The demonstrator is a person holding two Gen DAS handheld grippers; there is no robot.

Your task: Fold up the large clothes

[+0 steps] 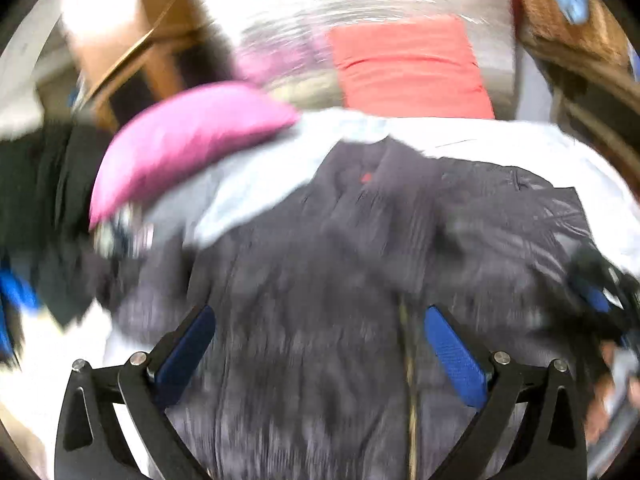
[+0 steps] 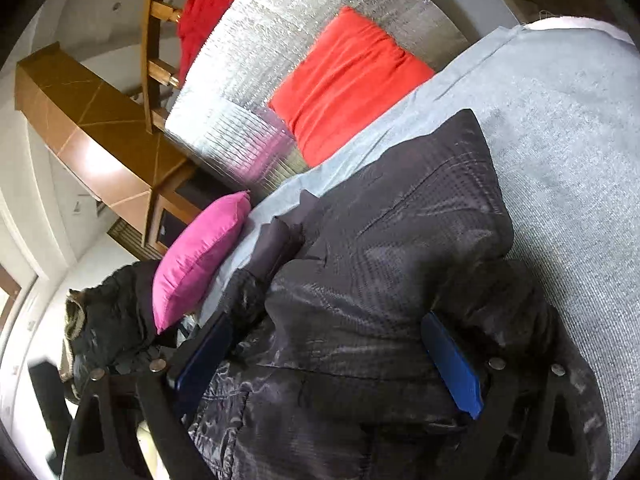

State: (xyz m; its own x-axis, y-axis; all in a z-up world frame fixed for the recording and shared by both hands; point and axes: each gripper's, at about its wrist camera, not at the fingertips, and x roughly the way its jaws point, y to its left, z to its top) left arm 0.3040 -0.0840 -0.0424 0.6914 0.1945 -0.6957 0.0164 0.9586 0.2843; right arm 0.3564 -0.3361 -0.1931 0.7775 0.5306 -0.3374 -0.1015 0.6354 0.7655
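A dark quilted jacket (image 1: 340, 272) lies spread on a pale grey-blue sheet (image 1: 256, 184), its zipper running toward the camera. My left gripper (image 1: 320, 320) is open just above the jacket, with its blue pads (image 1: 452, 356) wide apart; this view is blurred. In the right wrist view the same jacket (image 2: 392, 240) lies bunched on the sheet (image 2: 560, 140). My right gripper (image 2: 326, 332) is open over it, with jacket fabric between the pads (image 2: 452, 364). The right gripper also shows at the right edge of the left wrist view (image 1: 600, 300).
A pink pillow (image 2: 200, 260) lies at the sheet's left edge and a red pillow (image 2: 348, 80) lies against a silver foil mat (image 2: 288, 28). Another dark jacket (image 2: 108, 320) lies beside the pink pillow. Wooden furniture (image 2: 100, 132) stands beyond.
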